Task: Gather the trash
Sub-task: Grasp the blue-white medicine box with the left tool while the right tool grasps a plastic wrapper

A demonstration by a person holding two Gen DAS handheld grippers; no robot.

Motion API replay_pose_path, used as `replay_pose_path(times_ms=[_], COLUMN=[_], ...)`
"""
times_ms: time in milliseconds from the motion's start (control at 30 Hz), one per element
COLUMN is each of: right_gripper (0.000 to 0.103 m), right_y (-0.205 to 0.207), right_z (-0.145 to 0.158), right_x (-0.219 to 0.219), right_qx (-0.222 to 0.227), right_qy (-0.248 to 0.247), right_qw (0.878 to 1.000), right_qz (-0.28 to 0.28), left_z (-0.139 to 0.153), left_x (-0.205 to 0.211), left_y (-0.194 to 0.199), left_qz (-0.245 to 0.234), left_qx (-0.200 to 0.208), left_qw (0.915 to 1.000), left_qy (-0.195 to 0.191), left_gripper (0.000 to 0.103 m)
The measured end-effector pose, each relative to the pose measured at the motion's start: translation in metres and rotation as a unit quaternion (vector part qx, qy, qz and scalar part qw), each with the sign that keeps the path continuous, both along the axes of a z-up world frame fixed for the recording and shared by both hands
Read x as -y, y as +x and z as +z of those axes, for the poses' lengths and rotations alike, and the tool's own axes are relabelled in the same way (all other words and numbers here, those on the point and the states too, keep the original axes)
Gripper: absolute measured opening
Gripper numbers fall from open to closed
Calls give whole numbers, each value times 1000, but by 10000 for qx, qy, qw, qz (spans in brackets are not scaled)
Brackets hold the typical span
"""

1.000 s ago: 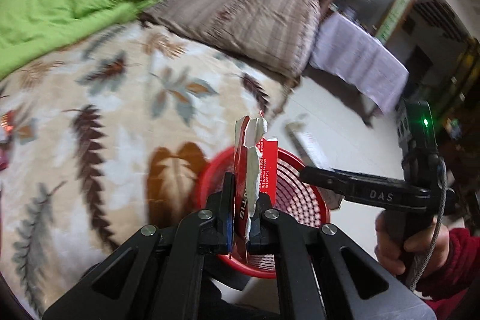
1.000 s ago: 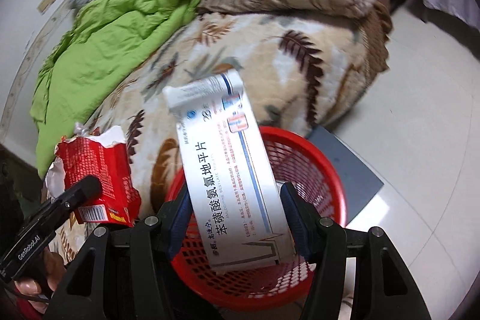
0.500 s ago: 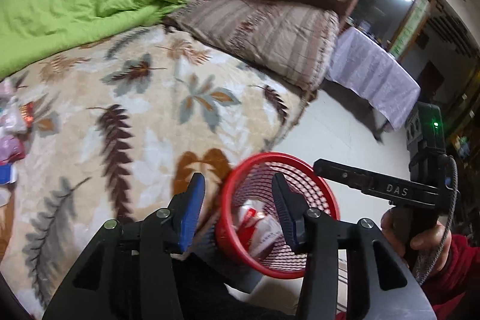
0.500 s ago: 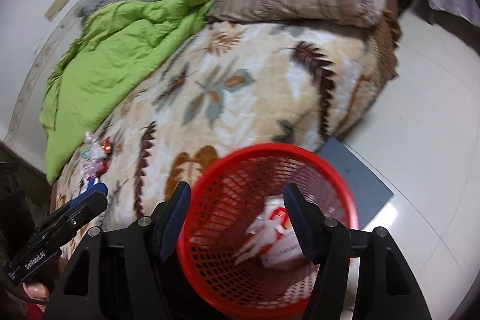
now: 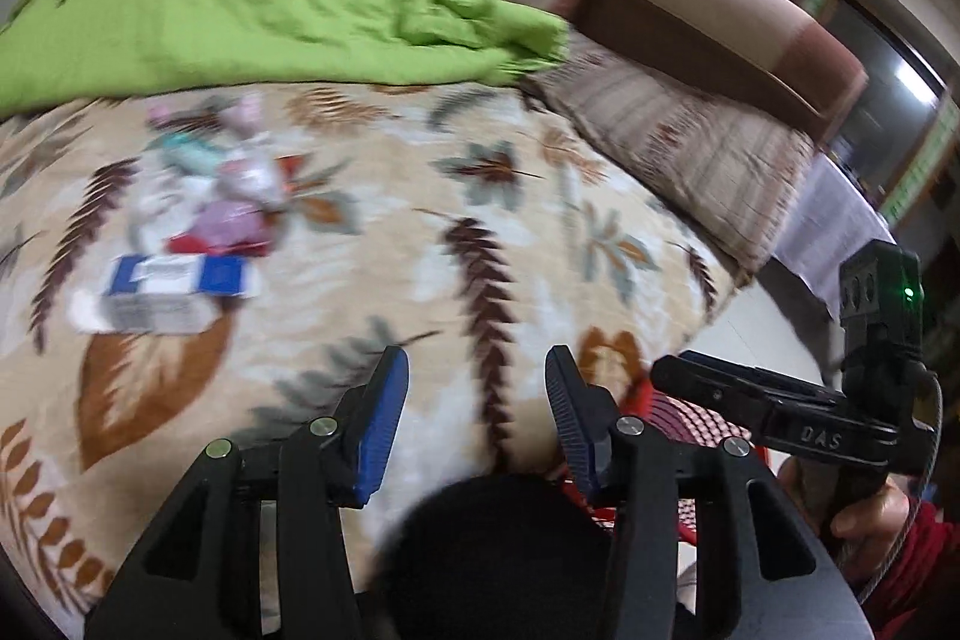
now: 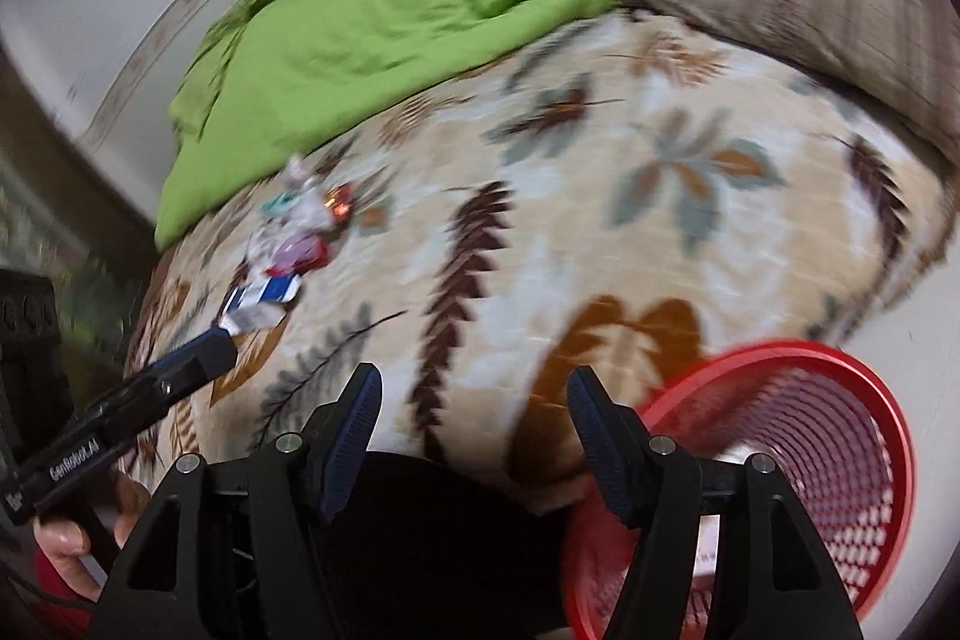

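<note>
Your left gripper (image 5: 474, 400) spread wide and empty over the leaf-print blanket (image 5: 492, 196), your right gripper (image 6: 474, 418) likewise wide, blurred trash pile (image 5: 198, 220) well ahead-left, red mesh basket (image 6: 840, 436) beside bed edge, lower right.

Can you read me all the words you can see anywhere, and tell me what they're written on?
"DAS" on the right gripper, along its side.
"GenRobot.AI" on the left gripper, along its side.
The blue and white box on the blanket has print, too blurred to read.
The wrappers beside it are too blurred to read.
The paper in the red basket is too blurred to read.
</note>
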State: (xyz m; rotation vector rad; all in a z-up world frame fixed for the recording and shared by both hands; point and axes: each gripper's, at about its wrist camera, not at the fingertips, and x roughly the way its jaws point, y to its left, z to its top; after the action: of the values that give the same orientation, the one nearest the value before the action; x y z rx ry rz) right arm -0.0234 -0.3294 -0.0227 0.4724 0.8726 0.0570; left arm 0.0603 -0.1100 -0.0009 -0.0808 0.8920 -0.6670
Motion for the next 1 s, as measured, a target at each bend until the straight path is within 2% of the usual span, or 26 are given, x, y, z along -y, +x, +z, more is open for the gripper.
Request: replay_pose_path(times_ms=[200, 267, 333, 433, 567, 633, 700, 867, 933, 1000], right_gripper=[69, 69, 69, 69, 69, 69, 69, 69, 69, 69], right_y=[24, 27, 29, 32, 33, 33, 32, 32, 33, 34], right_z=[5, 8, 8, 5, 0, -2, -4, -8, -9, -10], right_x=[-33, -41, -45, -48, -46, -43, -39, -30, -27, -26], right_qx=[75, 121, 152, 127, 88, 72, 63, 55, 58, 57], right_qy=[-18, -19, -21, 32, 74, 97, 120, 191, 198, 190], right_qw=[9990, 9985, 9981, 9980, 9982, 9983, 9986, 9989, 9990, 9991], right_qz=[429, 527, 590, 618, 592, 563, 515, 416, 396, 385], left_z=[-14, -17, -22, -32, -49, -57, -64, -83, -89, -94], left_x=[-63, -85, -109, -126, -131, -130, -132, -134, -133, -128], left_y=[26, 36, 49, 64, 85, 93, 104, 127, 132, 138], left_qz=[904, 1224, 1604, 1942, 2195, 2356, 2627, 3080, 3187, 3225], left_qx=[-303, -449, -697, -1022, -1488, -1662, -1782, -2063, -2115, -2104], left_qw=[9954, 9911, 9835, 9734, 9595, 9514, 9413, 9191, 9143, 9149], left_qy=[-131, -263, -470, -663, -953, -1084, -1151, -1332, -1329, -1214], left_gripper=[46, 46, 46, 46, 46, 51, 58, 59, 61, 62])
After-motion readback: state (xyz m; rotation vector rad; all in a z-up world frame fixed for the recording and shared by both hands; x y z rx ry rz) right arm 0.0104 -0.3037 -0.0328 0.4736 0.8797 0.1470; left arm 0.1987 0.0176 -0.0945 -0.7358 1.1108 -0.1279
